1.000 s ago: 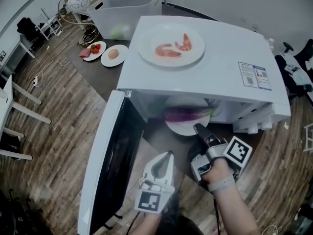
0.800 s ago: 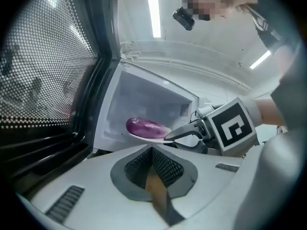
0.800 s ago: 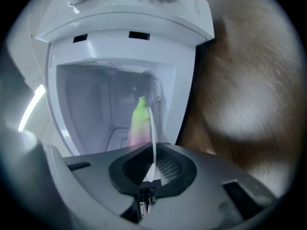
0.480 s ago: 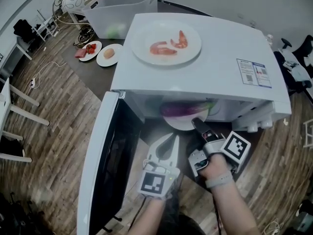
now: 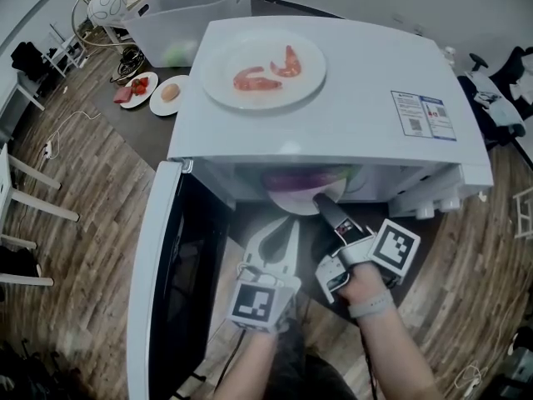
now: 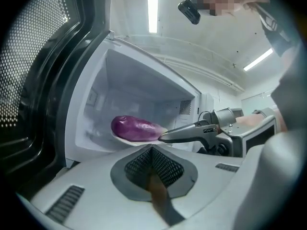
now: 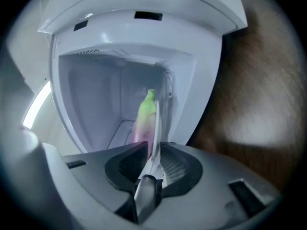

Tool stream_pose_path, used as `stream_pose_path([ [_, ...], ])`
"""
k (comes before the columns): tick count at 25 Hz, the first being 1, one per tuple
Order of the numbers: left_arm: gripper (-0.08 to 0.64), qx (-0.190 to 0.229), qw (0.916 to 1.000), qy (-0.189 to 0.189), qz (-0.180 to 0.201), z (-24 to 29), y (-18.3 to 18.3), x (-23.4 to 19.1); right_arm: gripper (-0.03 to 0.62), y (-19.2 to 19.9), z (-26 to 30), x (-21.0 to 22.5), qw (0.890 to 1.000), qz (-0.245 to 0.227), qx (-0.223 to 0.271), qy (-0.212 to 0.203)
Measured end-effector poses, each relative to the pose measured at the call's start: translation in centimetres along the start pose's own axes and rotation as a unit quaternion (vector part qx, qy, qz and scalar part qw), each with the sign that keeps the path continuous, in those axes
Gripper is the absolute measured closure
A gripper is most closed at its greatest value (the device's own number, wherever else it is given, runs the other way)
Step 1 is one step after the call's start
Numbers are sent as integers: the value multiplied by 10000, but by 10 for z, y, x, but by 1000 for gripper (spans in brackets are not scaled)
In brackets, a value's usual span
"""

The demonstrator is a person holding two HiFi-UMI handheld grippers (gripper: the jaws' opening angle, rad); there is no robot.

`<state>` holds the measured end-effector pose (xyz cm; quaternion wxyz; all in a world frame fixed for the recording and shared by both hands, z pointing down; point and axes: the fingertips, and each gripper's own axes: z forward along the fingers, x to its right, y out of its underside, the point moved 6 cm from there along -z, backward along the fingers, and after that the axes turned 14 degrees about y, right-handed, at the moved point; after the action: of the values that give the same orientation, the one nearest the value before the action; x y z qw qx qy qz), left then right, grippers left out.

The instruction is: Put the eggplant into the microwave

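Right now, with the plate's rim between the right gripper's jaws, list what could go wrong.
The right gripper is opening its jaws on the plate at the microwave mouth. Pulling back crooked could drag it and roll the eggplant out. A bump could shake the shrimp plate on top.

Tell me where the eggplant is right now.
The eggplant lies on a white plate inside the open microwave. In the head view it sits near the centre of the frame, just under the front edge of the microwave's top.
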<state>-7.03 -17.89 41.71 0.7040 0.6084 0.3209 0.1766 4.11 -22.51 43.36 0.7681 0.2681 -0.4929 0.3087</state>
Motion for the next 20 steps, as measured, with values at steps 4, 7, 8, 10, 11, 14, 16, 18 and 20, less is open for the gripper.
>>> stream_pose_path([
  [4, 560, 9, 10000, -22, -13, 0, 0, -2, 454, 8, -2, -4, 9989, -365, -166, -249],
  [7, 560, -16, 10000, 3, 6, 1, -1, -3, 454, 15, -10, -1, 9969, -665, -229, -366],
  [8, 560, -19, 10000, 11, -7, 0, -1, -4, 453, 17, -13, 1, 9960, -779, -249, -365],
  [10, 560, -21, 10000, 7, -41, 0, 0, -5, 454, 21, -19, 5, 9939, -1014, -267, -336],
  [11, 560, -19, 10000, 1, -56, 0, 0, -6, 463, 23, -21, 7, 9928, -1129, -249, -313],
  [14, 560, -9, 10000, -5, -62, -1, 0, -7, 562, 25, -30, 11, 9824, -1856, -53, -186],
  [16, 560, 9, 10000, -10, -48, -1, 0, -7, 589, 25, -33, 6, 9533, -3006, 285, -8],
  [18, 560, 46, 10000, -28, -42, 0, 0, -8, 589, 26, -34, -2, 9026, -4236, 695, 320],
  [20, 560, 68, 9999, -45, -75, 0, 0, -9, 589, 29, -34, -7, 8613, -4960, 950, 565],
])
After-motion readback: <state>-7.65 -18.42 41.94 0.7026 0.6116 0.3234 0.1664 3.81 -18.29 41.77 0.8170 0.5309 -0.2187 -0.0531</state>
